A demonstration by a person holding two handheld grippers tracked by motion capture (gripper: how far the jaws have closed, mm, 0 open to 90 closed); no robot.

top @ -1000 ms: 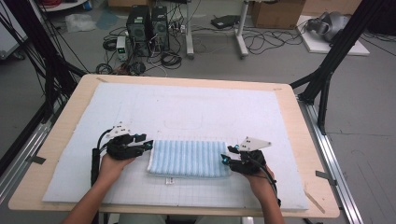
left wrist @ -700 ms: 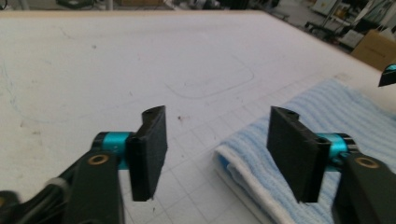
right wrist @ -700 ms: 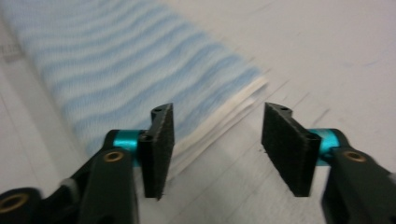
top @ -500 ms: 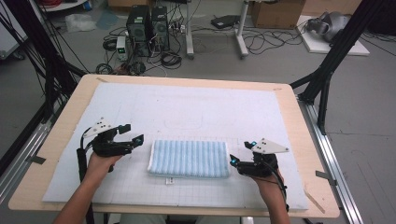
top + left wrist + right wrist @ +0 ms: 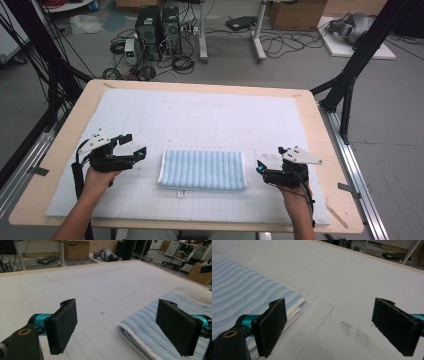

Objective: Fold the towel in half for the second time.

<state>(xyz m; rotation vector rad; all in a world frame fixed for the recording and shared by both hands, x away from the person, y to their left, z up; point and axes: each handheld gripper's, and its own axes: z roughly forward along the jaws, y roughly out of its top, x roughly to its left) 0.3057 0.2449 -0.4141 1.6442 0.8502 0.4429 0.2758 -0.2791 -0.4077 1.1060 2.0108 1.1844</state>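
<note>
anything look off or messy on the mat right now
Mostly tidy: the folded blue striped towel lies square on the white mat. The one oddity is a reddish-brown speckled stain on the mat near the right claw, beside the towel's end.

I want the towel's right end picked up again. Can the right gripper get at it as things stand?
Probably yes. The right gripper sits just off the right end of the folded towel, its jaws open with nothing between them, and only bare white mat lies between the two.
</note>
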